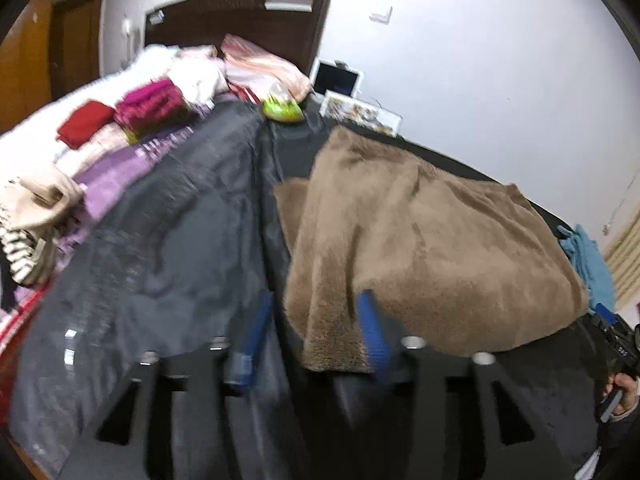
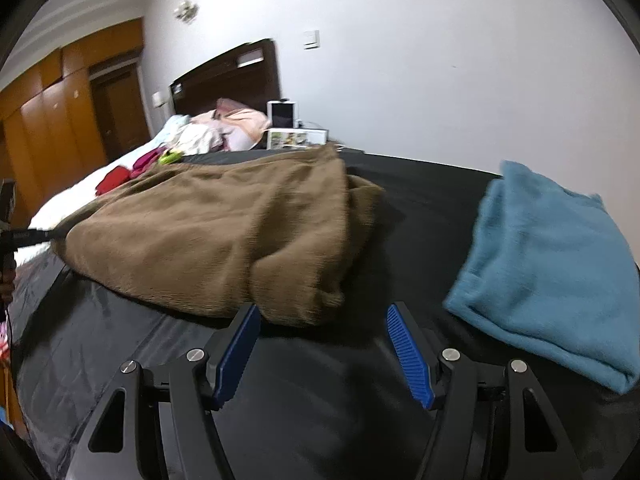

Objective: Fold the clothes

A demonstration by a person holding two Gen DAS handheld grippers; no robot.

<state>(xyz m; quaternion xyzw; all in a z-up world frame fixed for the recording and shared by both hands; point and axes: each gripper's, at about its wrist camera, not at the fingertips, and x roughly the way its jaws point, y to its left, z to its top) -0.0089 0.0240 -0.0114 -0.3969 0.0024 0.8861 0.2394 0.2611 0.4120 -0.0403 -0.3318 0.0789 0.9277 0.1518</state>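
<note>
On the bed's (image 2: 304,392) near edge, the brown fleece (image 2: 224,224) lies doubled; both grippers, left (image 1: 316,320) and right (image 2: 322,320), spread empty. Folded already, or mid-fold? I cannot tell.

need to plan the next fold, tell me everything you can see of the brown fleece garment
The brown fleece garment looks like thick, fuzzy plush. It lies loosely folded and rumpled on the black sheet, layers overlapping, its near edge bulging in a soft lump. The left tongs straddle one corner; the right tongs are open just before its near edge. The blue towel lies apart.
</note>
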